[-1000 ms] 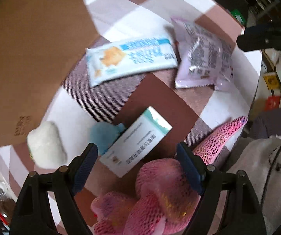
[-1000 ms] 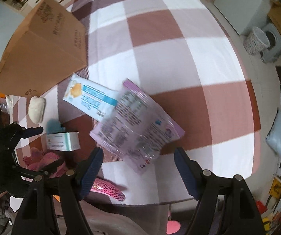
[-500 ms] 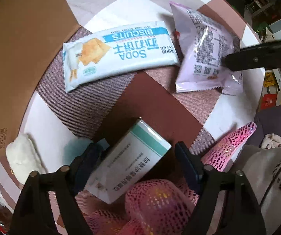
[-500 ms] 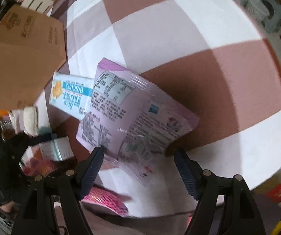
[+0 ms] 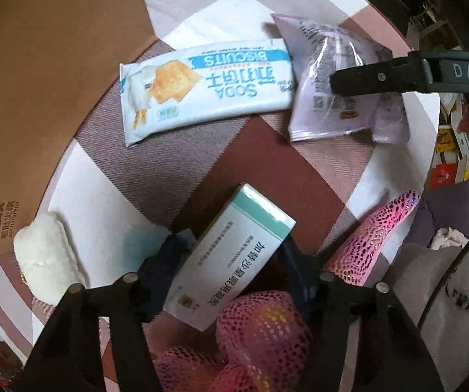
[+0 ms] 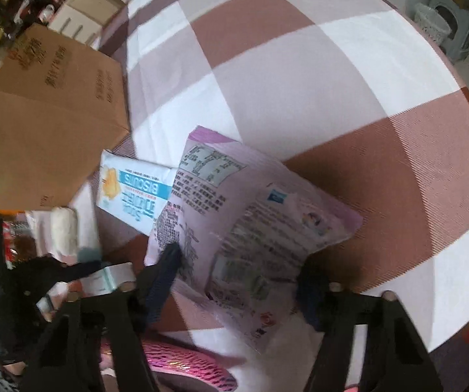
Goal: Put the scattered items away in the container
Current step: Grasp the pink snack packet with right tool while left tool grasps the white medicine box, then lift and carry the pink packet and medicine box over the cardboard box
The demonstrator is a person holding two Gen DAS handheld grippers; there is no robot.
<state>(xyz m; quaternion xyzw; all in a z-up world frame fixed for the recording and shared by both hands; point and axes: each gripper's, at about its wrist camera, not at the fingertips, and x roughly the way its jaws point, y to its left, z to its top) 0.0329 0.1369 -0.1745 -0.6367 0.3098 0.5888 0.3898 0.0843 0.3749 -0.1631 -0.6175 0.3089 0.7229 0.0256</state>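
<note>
My left gripper (image 5: 231,261) points down over a white and teal box (image 5: 234,254). Its jaws are closing, and both blue pads touch the box's long sides. A purple snack bag (image 6: 254,222) lies on the checked cloth. My right gripper (image 6: 239,271) is closing on the bag's near end, which crumples between the pads. In the left wrist view, one right finger (image 5: 381,76) lies over the purple bag (image 5: 329,104). The soda biscuit pack (image 5: 208,88) lies flat beside the brown cardboard box (image 5: 38,98).
A white fluffy item (image 5: 45,261) and a pale blue one (image 5: 136,245) lie left of the left gripper. A pink mesh bundle (image 5: 260,333) and a pink spotted piece (image 5: 381,225) lie at the table's near edge. Checked cloth (image 6: 299,81) stretches beyond the bag.
Both grippers narrowed. The left fingers came in against the white and teal box. The right gripper sank onto the purple bag, and its pads now pinch the bag's near end.
</note>
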